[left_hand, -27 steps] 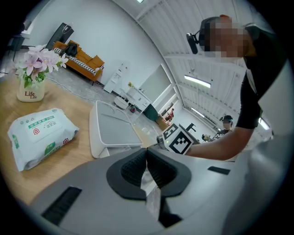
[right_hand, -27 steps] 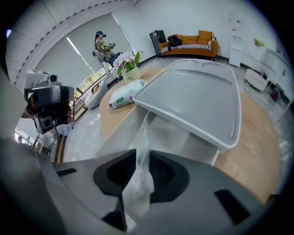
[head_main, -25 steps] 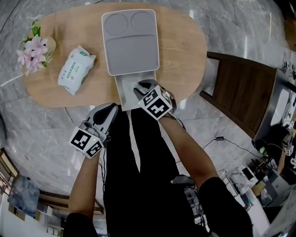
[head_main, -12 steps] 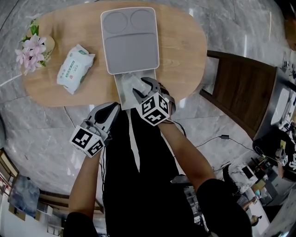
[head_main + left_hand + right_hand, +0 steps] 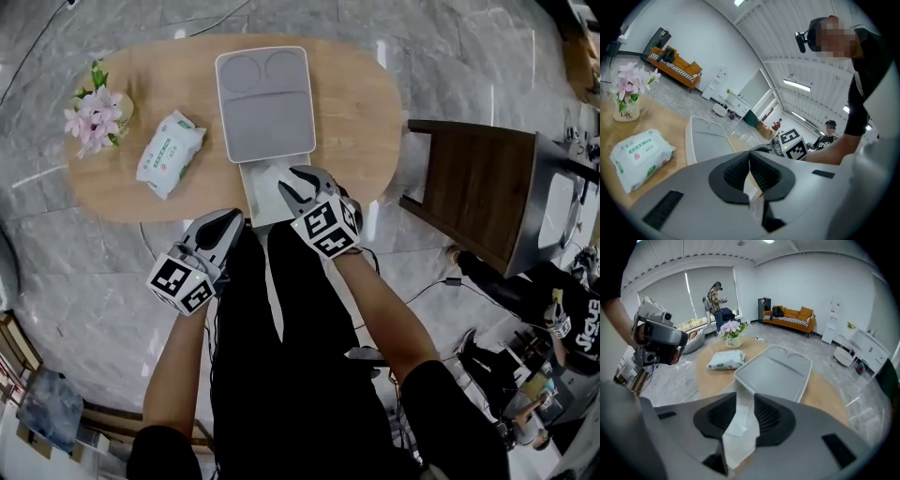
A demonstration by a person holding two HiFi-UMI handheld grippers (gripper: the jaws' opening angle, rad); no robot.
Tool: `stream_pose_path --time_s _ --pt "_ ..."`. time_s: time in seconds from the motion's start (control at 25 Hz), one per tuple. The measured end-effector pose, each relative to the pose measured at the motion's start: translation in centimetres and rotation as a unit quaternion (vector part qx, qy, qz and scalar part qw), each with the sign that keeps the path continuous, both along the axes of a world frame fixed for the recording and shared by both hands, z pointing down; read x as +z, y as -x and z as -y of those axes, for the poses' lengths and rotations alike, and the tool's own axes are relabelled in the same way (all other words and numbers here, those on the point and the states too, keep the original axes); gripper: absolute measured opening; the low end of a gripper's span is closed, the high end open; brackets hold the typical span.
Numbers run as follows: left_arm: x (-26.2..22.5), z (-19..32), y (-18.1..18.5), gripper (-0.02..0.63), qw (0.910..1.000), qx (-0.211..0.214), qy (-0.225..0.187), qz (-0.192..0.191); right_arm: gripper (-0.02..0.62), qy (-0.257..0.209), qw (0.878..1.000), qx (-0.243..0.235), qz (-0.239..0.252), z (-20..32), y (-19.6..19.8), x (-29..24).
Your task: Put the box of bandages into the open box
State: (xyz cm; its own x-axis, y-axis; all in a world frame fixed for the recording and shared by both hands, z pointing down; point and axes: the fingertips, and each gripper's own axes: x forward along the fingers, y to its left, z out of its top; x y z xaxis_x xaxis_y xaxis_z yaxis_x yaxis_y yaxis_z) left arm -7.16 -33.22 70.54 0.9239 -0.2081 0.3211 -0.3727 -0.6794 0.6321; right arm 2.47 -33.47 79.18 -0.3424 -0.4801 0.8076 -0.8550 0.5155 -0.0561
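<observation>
An oval wooden table, seen from above, with an open box lying flat at its middle: a grey half with two round hollows on the far side, and a white shallow half joined to it on the near side, reaching the table's near edge. Well to the left of the open box lie a pack of wipes and, further left, a small pot of pink flowers. The right gripper hangs directly above the white half of the open box, pointing steeply down; its jaws stand apart and have just been closing, with nothing pinched between them. Through that gap the right gripper view shows a flat white thing, probably the box of bandages, lying below inside the white half, its long side seeming to run along the open box's length, from near edge to far. The left gripper is beside the open box's near left corner, just off the table edge, its jaw tips together and empty. The right hand is plainly the nearer one, and the bandages lie straight below its jaws rather than to either side, so they appear already placed.
</observation>
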Motion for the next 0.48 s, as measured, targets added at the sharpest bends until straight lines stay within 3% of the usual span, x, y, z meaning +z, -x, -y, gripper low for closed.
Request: stream_pose_path --time_s 0.32,0.48 --pt "-13.0 1.7 -0.1 0.018 0.9978 0.01 -0.054 -0.037 0.037 -0.086 0.994 0.028 0.066 1.9 0.7 -16.3" --pt "-21.1 0.5 -0.1 0.017 0.9945 0.02 -0.082 -0.063 0.023 -0.126 0.987 0.023 0.093 0.8 2.3 -25.4"
